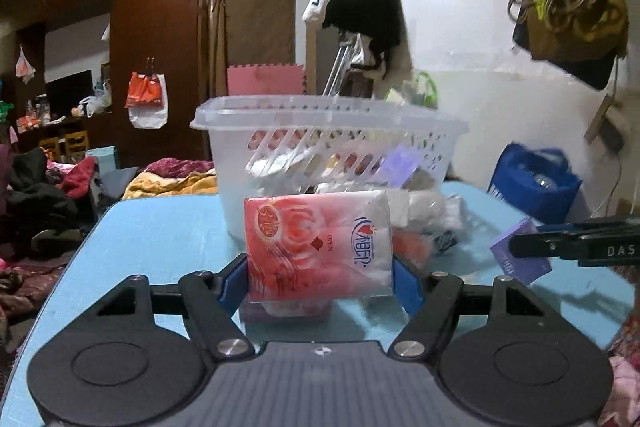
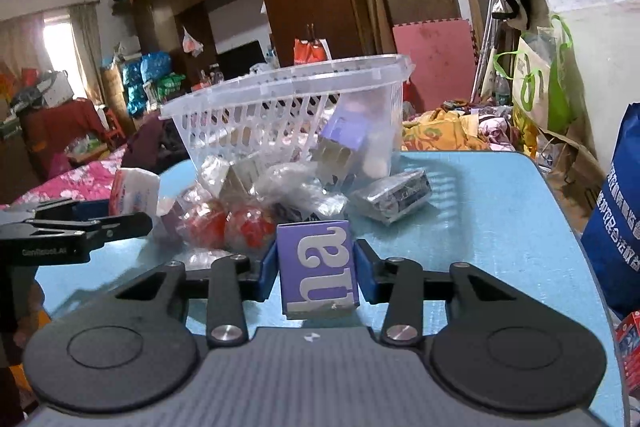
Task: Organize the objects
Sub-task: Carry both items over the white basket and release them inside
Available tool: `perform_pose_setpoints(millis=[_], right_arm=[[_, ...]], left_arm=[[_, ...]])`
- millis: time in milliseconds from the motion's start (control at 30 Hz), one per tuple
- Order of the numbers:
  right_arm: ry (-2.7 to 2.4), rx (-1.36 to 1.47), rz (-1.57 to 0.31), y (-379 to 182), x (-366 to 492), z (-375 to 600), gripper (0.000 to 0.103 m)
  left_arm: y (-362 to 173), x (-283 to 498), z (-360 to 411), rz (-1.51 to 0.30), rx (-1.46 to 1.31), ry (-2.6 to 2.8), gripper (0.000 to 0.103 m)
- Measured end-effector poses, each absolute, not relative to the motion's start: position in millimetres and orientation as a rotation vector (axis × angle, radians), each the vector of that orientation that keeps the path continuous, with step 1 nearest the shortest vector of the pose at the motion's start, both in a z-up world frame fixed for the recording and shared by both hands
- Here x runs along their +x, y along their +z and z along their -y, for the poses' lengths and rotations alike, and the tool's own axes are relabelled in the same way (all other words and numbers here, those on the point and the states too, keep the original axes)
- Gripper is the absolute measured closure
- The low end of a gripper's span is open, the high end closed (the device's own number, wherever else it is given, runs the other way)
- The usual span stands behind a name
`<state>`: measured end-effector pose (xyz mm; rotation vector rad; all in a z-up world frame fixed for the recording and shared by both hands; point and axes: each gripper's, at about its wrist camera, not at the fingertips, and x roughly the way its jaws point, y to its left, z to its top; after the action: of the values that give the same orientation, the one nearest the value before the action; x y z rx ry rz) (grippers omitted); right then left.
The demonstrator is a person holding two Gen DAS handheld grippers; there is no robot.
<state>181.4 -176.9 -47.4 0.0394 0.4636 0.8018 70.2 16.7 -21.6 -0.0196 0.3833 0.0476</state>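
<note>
The clear slatted basket (image 1: 328, 143) sits tipped on the blue table (image 1: 160, 227), straight ahead of and above both your loads, loose packets spilled at its foot. Your left gripper (image 1: 320, 277) is clamped on the red tissue pack (image 1: 318, 243), dead centre and nearer the rim. Your right gripper (image 2: 316, 273) pinches the purple box (image 2: 318, 267) upright, with the basket up and slightly left of it.

Count on the worktop (image 2: 500, 211): one clear slatted basket (image 2: 288, 87). Two purple boxes: one purple box in hand (image 2: 318, 267), one purple box by the basket (image 2: 344, 131). One pink tissue pack (image 1: 318, 247). Two red wrapped balls (image 2: 230, 227). One silver foil packet (image 2: 394, 195). Clear-wrapped items in the heap cannot be counted.
</note>
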Motion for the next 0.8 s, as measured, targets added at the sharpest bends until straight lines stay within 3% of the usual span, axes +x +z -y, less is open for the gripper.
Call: perform_pose_setpoints(millis=[367,567,633,667,733,800], right_arm=[[0.79,0.017,-0.259,63,207,134,0.059],[0.79,-0.034,-0.309,76,265,86,0.059],[0.786,-0.051,-0.337,67,279,79,0.05],[0.773,-0.042,-0.349,63,283,77,0.046],[0.778,-0.037,-0.343,57,277,85,0.023],[0.773,-0.033,-0.308,57,263,103,0.018]], left_arm=[[74,143,-28,-0.302,-0.123,-0.015,0.027],[92,225,-34,-0.415,-0.21,0.012,0.027],[86,239,-32,-0.447,-0.177,0.07,0.023],[82,246,-33,-0.478,-0.161,0.103,0.015],[77,251,-38,-0.51,-0.15,0.161,0.011],[76,235,-44,-0.476,-0.165,0.154,0.01]])
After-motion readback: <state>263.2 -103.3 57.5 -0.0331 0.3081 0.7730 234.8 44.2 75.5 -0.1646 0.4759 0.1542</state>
